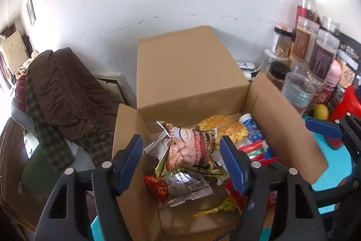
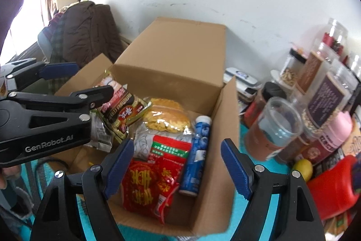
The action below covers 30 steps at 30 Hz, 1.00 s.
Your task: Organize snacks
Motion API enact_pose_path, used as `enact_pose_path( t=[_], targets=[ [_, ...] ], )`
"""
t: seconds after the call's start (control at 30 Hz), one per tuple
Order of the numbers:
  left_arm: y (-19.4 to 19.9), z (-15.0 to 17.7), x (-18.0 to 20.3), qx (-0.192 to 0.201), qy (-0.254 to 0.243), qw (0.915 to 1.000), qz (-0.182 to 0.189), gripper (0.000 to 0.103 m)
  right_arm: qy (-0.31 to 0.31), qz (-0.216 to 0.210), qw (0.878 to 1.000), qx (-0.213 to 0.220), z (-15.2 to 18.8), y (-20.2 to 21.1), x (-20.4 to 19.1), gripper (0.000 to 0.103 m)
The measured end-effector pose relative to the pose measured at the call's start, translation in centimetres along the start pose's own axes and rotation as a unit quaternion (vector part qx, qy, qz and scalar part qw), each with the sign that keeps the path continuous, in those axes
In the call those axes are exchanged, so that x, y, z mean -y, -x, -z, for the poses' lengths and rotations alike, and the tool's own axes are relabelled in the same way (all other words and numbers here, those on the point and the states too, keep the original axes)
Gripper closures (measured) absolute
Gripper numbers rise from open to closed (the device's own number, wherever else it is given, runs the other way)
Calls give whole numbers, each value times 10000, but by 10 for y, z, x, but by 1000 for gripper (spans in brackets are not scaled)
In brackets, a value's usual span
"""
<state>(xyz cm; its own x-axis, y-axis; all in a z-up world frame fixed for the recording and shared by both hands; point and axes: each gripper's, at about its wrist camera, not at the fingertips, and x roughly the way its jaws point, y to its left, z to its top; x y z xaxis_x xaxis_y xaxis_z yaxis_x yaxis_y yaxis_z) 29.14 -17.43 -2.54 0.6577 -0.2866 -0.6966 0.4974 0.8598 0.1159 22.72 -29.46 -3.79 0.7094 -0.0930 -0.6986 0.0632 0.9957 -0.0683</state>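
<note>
Cardboard box (image 2: 216,110): snacks inside. Left hand-held gripper (image 1: 181,162) wide open, empty, snack packet (image 1: 191,148) between its fingers. Right hand-held gripper (image 2: 176,164) wide open, empty, above red packet (image 2: 149,182); blue tube (image 2: 196,150) lengthwise alongside.

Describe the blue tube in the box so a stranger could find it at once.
Start at the open cardboard box on the teal mat. The blue tube lies along the inside of its right wall, white cap toward the back, beside the red and green packet. It is the only rigid cylinder among soft, crinkled snack bags.
</note>
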Motion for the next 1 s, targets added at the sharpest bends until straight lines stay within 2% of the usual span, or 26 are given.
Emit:
enact_pose_path(
  t=[0.43,0.83,0.93,1.0],
  targets=[
    [90,3,-6,658,126,9977,-60,33,12,177,9976,673,-5,83,-9,23],
    [169,33,-7,1100,220,9937,-24,33,-72,343,9917,1241,13,164,-26,23],
    [185,44,-6,1205,261,9924,-28,22,-115,366,9902,1343,22,181,-30,23],
    [194,51,-6,1286,265,9913,-34,22,-142,379,9891,1413,28,191,-33,23]
  ],
)
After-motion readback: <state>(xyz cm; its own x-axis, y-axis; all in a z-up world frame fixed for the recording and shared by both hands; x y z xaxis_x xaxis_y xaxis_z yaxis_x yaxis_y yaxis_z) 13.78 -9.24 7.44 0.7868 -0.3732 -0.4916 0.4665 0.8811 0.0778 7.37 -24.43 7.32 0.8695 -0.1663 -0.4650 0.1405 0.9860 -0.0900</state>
